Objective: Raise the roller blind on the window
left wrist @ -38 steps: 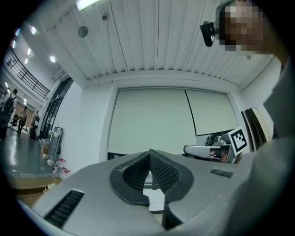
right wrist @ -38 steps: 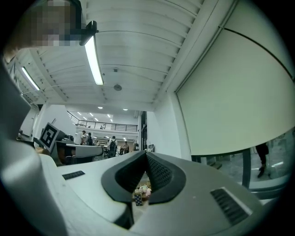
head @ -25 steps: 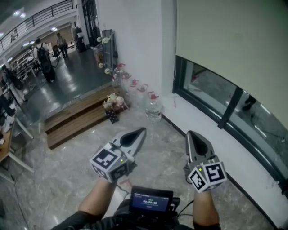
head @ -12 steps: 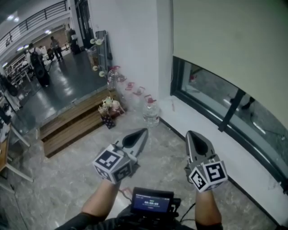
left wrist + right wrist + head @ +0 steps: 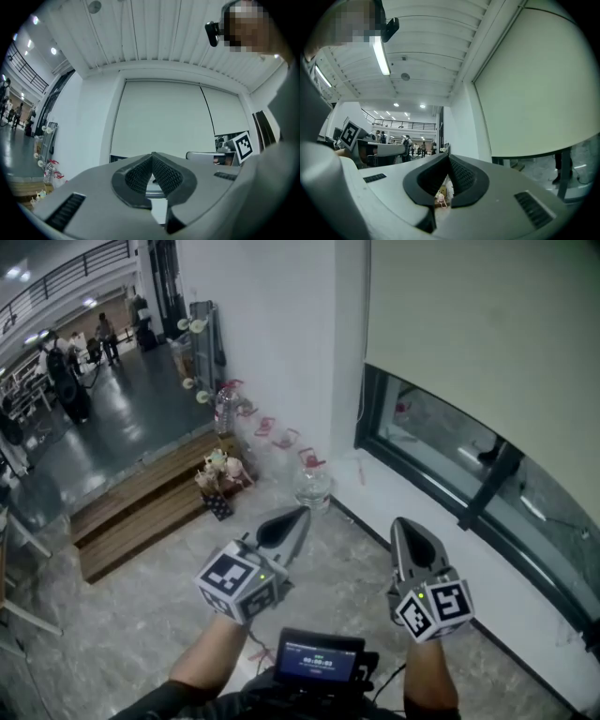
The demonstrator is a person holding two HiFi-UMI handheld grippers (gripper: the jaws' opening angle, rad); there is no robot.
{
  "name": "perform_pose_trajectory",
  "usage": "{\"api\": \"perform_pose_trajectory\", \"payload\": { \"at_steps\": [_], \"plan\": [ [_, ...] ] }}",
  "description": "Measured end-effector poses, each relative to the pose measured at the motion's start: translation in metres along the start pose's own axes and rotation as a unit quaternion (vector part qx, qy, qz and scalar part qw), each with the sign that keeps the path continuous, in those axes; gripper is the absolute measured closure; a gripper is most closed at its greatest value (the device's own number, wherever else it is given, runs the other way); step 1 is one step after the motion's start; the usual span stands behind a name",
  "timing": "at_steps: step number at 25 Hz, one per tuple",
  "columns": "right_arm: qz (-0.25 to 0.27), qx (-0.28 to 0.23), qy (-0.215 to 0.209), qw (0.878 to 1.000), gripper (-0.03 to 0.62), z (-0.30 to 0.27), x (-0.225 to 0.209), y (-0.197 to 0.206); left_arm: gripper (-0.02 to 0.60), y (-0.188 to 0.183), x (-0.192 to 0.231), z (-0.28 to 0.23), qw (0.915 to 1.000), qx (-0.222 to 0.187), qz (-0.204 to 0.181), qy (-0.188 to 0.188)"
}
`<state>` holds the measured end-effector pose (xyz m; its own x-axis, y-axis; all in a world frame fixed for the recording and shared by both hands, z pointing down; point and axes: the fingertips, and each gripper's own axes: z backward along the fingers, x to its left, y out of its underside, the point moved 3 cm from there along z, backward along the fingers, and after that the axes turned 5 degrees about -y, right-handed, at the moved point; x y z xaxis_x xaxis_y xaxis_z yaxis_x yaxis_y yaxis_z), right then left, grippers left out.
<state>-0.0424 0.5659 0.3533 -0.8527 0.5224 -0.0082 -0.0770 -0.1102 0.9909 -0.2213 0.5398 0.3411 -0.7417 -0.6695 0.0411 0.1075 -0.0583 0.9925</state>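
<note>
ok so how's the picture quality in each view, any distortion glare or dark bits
Head view: sharp and evenly lit, though the lower edge of the roller blind bows and the floor at upper left is glossy with reflections. Left gripper view: heavy fisheye, black corners, a mosaic patch at upper right. Right gripper view: same fisheye, with the ceiling tube light blown out white.

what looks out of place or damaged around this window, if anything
Nothing stands out. The roller blind hangs partway down the window with an even bottom edge, no tears showing. The large water bottle stands upright by the wall, and no spill shows on the floor. The left tool and right tool are shut and empty.
</note>
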Motion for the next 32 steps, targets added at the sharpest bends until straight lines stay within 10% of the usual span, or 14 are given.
{"api": "perform_pose_trajectory", "payload": {
  "at_steps": [14,32],
  "plan": [
    [0.035,0.028,0.055,0.997,0.588,-0.098,-0.041,0.011,0.581,0.016,0.088,-0.072,0.9992,0.010,0.013,0.038],
    [0.026,0.005,-0.020,0.999,0.588,-0.209,-0.174,0.011,0.581,0.000,0.146,-0.235,1.0000,-0.002,-0.007,-0.004]
  ]
}}
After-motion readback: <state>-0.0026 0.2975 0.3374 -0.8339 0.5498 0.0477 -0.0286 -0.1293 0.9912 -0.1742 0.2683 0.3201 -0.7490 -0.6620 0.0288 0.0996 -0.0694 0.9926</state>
